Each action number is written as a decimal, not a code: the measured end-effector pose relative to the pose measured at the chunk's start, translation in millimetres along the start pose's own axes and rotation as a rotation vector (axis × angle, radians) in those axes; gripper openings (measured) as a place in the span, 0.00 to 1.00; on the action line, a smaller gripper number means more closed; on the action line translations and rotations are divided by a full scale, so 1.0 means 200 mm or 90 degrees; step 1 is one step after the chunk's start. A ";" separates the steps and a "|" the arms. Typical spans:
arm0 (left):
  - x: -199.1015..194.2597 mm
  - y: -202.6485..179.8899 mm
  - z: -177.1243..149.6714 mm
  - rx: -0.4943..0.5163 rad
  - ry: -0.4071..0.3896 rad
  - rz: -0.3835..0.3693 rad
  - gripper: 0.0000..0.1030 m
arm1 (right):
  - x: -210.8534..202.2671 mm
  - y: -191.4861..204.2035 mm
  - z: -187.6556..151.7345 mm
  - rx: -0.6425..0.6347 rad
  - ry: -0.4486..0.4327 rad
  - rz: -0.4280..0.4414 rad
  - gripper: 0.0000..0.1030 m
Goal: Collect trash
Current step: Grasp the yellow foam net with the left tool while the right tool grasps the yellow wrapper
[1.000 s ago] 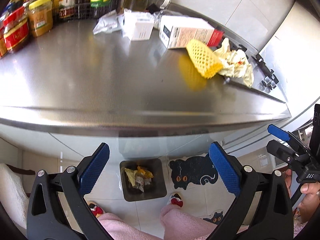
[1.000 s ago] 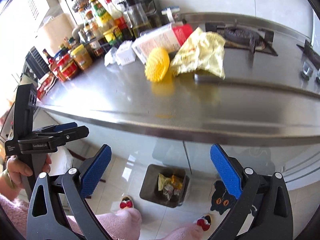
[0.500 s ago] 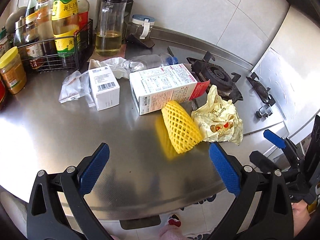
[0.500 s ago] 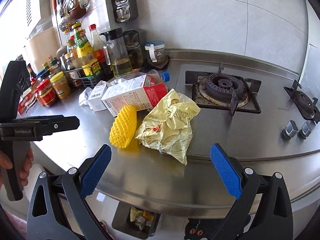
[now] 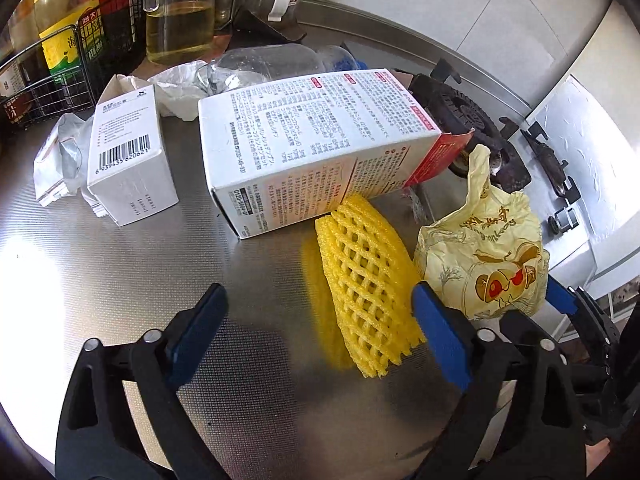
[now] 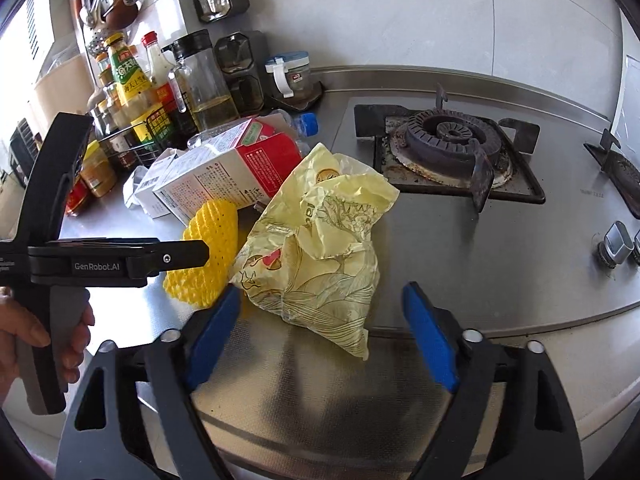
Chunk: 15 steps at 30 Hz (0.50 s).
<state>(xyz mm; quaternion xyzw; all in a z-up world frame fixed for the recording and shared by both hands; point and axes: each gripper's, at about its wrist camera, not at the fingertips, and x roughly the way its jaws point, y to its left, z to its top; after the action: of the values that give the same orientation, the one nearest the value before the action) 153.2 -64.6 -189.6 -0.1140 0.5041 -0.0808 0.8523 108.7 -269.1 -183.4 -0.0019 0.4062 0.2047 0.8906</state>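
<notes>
A yellow foam net [image 5: 368, 292] lies on the steel counter [image 5: 120, 280], against a white and red carton [image 5: 312, 140]. My left gripper [image 5: 320, 320] hangs over the net with its jaws closing; the net sits between them near the right finger, the left pad apart from it. In the right wrist view a crumpled yellow plastic bag [image 6: 320, 248] lies beside the foam net [image 6: 208, 240]. My right gripper [image 6: 320, 312] is closing around the bag's lower tip, and its pads do not press it. The left gripper [image 6: 192, 256] shows there from the side.
A small white box [image 5: 128, 152], a crumpled white wrapper [image 5: 60, 160] and a clear plastic bottle [image 5: 272, 64] lie behind the carton. Sauce bottles in a wire rack [image 6: 132, 92] stand at the back left. A gas burner [image 6: 452, 144] and knobs [image 6: 616, 244] are to the right.
Both grippers moved forward from over the floor and bin to above the counter, close to the net and bag. Both pairs of jaws have narrowed.
</notes>
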 end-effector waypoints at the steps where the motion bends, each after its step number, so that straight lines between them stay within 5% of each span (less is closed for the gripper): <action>1: 0.00 -0.01 0.00 0.008 -0.003 0.000 0.69 | 0.01 0.00 0.00 -0.003 0.007 0.002 0.45; 2: 0.00 -0.02 0.00 0.014 0.000 -0.006 0.53 | 0.02 0.00 0.00 -0.008 0.011 0.002 0.35; 6: 0.00 -0.05 -0.01 0.031 0.004 -0.009 0.11 | 0.01 0.02 -0.01 -0.018 0.012 0.012 0.27; 15: -0.22 -0.09 -0.05 0.067 -0.040 -0.029 0.06 | -0.16 0.09 -0.03 -0.033 -0.022 0.012 0.18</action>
<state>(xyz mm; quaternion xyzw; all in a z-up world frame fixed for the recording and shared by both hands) 122.2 -72.2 -152.6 -0.0828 0.4695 -0.1227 0.8704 79.9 -265.9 -161.3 -0.0180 0.3855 0.2235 0.8951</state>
